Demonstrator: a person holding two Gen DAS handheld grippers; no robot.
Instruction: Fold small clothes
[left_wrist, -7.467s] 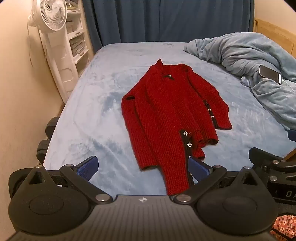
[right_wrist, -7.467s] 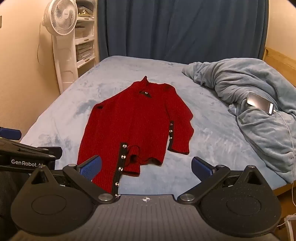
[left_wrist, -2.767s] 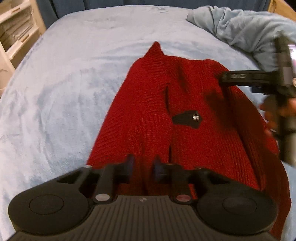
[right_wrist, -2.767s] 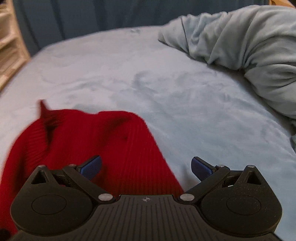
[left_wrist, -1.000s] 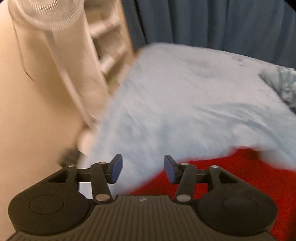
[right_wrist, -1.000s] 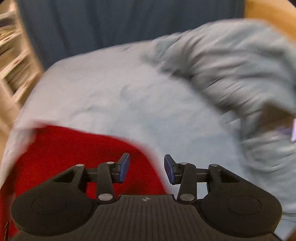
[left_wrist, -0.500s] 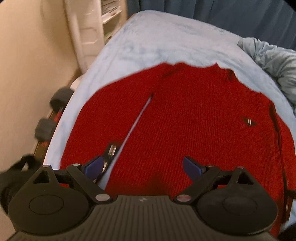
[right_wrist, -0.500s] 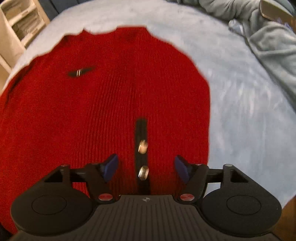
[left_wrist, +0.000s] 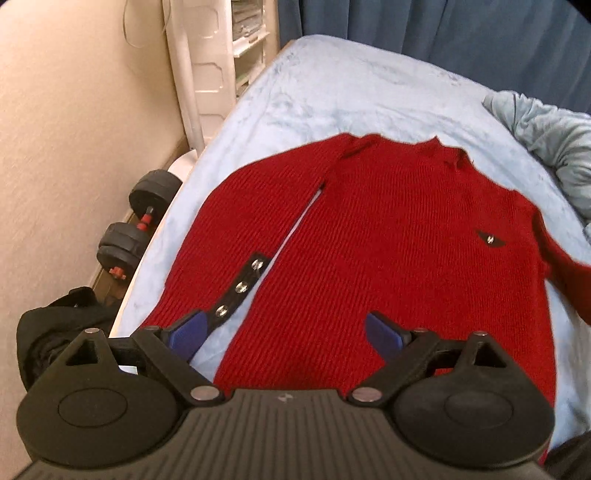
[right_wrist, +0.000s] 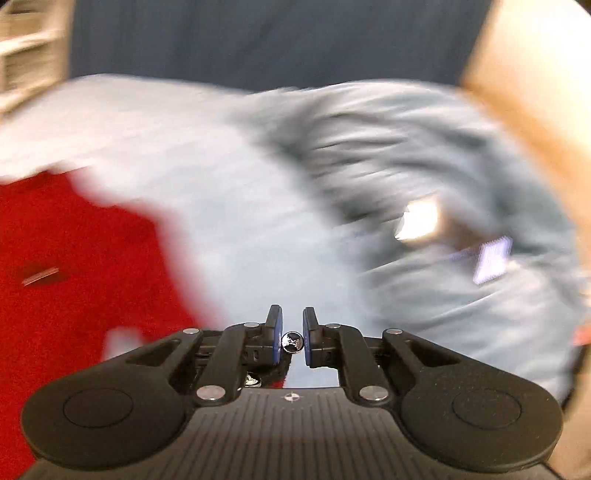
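Right tongs clamped on sweater button

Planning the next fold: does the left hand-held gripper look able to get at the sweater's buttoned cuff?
Probably yes: the left hand-held gripper is open, and the cuff lies uncovered just ahead of its left finger.

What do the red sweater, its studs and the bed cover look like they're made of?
Sweater: probably a wool or acrylic knit, matte, with fine ribbed rows. Studs: likely metal snaps, since they are round and shiny silver, set on a black strip. Bed cover: seems a plush fleece, soft with a mottled, brushed nap.
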